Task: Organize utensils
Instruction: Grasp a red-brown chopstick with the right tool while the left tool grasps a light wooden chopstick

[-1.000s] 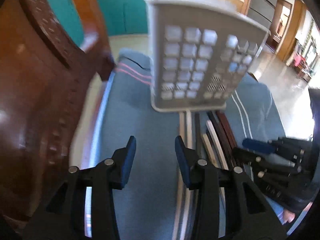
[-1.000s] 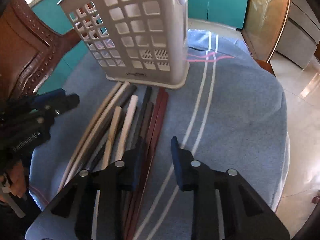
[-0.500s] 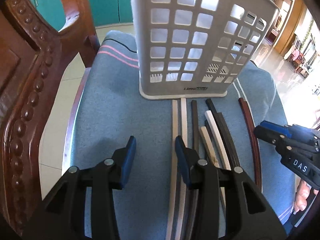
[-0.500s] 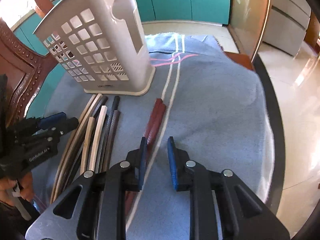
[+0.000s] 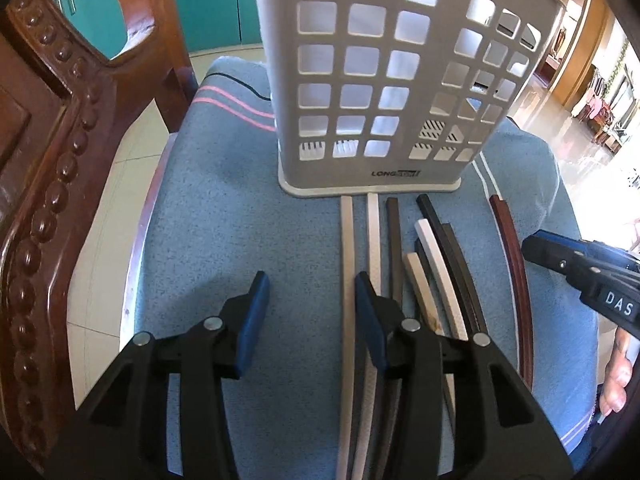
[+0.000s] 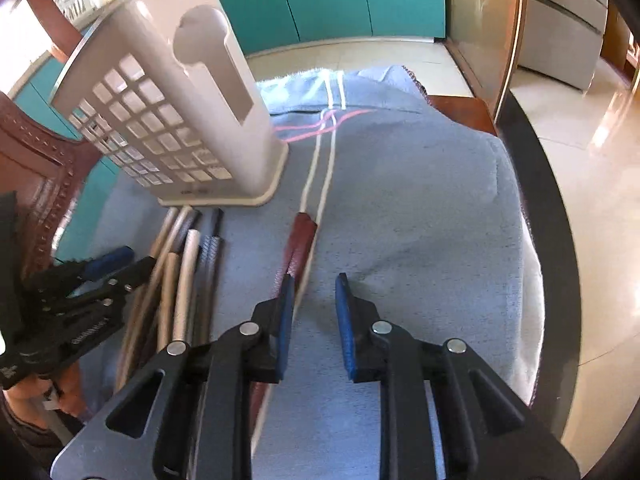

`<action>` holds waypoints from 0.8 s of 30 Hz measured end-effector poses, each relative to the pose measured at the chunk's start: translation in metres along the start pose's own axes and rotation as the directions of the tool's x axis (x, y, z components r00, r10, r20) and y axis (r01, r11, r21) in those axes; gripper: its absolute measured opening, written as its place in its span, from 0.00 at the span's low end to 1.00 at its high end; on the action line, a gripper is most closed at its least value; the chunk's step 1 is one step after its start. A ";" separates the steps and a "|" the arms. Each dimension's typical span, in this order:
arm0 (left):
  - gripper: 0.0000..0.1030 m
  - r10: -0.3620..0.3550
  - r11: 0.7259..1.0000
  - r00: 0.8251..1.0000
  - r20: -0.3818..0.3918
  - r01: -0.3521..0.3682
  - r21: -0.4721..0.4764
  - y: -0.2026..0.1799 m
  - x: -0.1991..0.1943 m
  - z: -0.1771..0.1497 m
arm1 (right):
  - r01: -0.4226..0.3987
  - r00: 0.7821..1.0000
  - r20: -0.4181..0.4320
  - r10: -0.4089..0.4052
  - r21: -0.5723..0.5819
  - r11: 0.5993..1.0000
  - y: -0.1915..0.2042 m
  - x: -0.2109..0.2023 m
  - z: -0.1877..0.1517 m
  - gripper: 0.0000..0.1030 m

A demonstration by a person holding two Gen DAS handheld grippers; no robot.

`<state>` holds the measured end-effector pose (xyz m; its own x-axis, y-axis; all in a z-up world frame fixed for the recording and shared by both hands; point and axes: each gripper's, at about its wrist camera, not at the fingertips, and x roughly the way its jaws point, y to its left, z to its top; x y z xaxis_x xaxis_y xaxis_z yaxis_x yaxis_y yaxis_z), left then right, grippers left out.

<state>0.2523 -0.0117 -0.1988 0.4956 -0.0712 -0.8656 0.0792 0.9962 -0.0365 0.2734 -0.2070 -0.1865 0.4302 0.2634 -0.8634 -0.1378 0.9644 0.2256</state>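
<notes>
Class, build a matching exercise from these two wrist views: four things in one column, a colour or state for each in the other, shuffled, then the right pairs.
1. utensil holder
2. reddish-brown chopsticks
3. towel
4. left hand-held gripper

A. blue, striped
B. open, empty
C. white, standing upright
D. lying apart from the other sticks

Pairs: 1-C, 2-D, 3-A, 4-B

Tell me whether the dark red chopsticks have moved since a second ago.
Yes. The dark red chopsticks have shifted right, away from the other chopsticks beside which they lay, toward the white stripes on the blue cloth.
</notes>
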 end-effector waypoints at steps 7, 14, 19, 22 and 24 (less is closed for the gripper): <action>0.45 0.018 1.000 1.000 0.008 -0.018 0.010 -0.003 -0.002 0.000 | -0.027 1.000 0.015 0.027 -0.030 0.999 0.011 0.002 -0.002 0.21; 0.35 -0.001 1.000 1.000 0.016 0.000 0.013 -0.014 -0.002 -0.001 | -0.084 0.995 0.052 0.090 -0.105 0.991 0.030 -0.005 -0.004 0.07; 0.35 -0.002 1.000 1.000 0.018 0.002 0.009 -0.019 -0.003 -0.003 | 0.061 0.996 0.064 -0.054 -0.109 0.992 0.020 -0.007 -0.001 0.07; 0.36 -0.007 1.000 1.000 0.017 0.006 0.006 -0.017 0.000 -0.002 | 0.102 0.994 0.038 -0.098 -0.106 0.989 0.015 0.000 -0.003 0.11; 0.37 -0.007 1.000 1.000 0.018 0.007 0.005 -0.014 0.000 -0.001 | 0.120 0.993 0.038 -0.116 -0.125 0.985 0.020 0.003 -0.004 0.21</action>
<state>0.2505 -0.0256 -0.1990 0.5105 -0.0789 -0.8562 0.0867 0.9954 -0.0400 0.2682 -0.1872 -0.1866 0.4769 0.1505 -0.8660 -0.1953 0.9787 0.0626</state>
